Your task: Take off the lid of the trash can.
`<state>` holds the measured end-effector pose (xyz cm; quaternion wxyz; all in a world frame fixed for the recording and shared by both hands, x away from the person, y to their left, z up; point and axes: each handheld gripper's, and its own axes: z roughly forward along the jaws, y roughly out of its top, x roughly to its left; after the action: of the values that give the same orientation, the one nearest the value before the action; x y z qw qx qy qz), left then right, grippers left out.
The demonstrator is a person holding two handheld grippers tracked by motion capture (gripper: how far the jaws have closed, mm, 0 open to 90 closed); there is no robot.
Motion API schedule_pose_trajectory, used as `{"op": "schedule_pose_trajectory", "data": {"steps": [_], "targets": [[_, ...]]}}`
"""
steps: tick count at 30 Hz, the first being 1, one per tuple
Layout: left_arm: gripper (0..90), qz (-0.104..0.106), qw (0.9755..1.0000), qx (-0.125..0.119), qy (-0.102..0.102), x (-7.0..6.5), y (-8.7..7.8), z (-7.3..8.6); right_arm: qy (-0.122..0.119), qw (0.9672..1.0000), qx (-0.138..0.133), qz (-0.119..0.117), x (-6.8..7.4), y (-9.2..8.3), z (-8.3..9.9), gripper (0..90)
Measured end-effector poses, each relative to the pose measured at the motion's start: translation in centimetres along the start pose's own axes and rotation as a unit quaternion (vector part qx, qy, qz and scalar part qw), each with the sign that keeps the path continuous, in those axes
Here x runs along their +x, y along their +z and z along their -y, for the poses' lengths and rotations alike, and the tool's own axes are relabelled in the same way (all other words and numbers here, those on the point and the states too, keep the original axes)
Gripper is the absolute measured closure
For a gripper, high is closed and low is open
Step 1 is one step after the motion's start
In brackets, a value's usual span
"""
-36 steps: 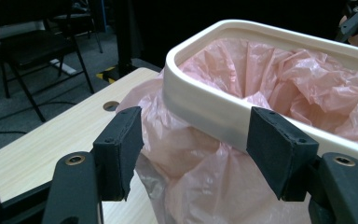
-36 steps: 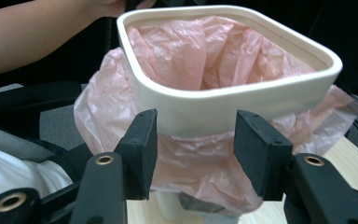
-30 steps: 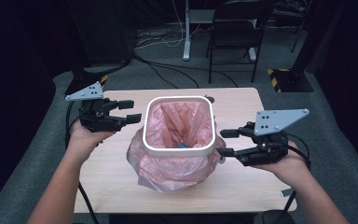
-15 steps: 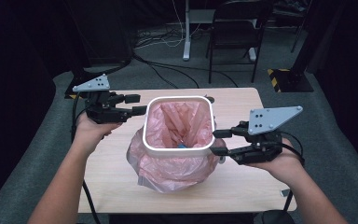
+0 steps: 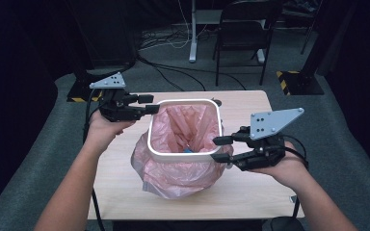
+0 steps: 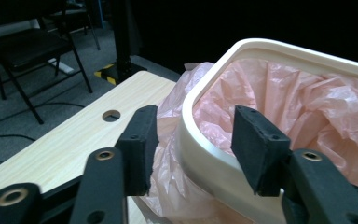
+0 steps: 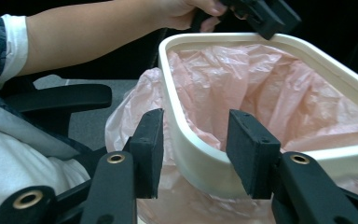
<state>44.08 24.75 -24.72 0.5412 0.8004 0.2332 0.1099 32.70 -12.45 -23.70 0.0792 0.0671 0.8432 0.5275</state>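
From the high view, a bin with a smooth, rounded-square white rim (image 5: 185,152) is seen at the middle of the pale wood-grain tabletop (image 5: 250,192), lined with a crinkled, translucent pink bag (image 5: 173,175) that bulges below the rim. The left tool (image 5: 149,103) is held at the rim's far left corner, the right tool (image 5: 219,149) at its near right corner.

In the left gripper view, the rim corner (image 6: 200,154) is straddled by matte black rectangular pads (image 6: 142,140); the jaws have just been closing, with gaps left on both sides.

In the right gripper view, the rim (image 7: 191,158) is likewise bracketed, unpressed, by jaws that have just been closing.
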Motion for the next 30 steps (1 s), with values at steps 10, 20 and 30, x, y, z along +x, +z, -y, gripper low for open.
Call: {"op": "schedule_pose_trajectory", "data": {"steps": [10, 20, 30], "targets": [[61.0, -0.001, 1.0, 0.005, 0.004, 0.3, 0.8, -0.4, -0.008, 0.9998, 0.004, -0.018, 0.0, 1.1, -0.2, 61.3], [64.9, -0.004, 0.9998, 0.013, 0.014, 0.0, 1.9, -0.6, -0.01, 0.9996, 0.009, -0.027, 0.0, 2.0, -0.4, 62.3], [70.9, 0.005, 0.9996, 0.022, 0.019, -0.1, 2.6, -0.8, -0.013, 0.9992, 0.016, -0.035, -0.2, 2.7, -0.5, 63.7]]}}
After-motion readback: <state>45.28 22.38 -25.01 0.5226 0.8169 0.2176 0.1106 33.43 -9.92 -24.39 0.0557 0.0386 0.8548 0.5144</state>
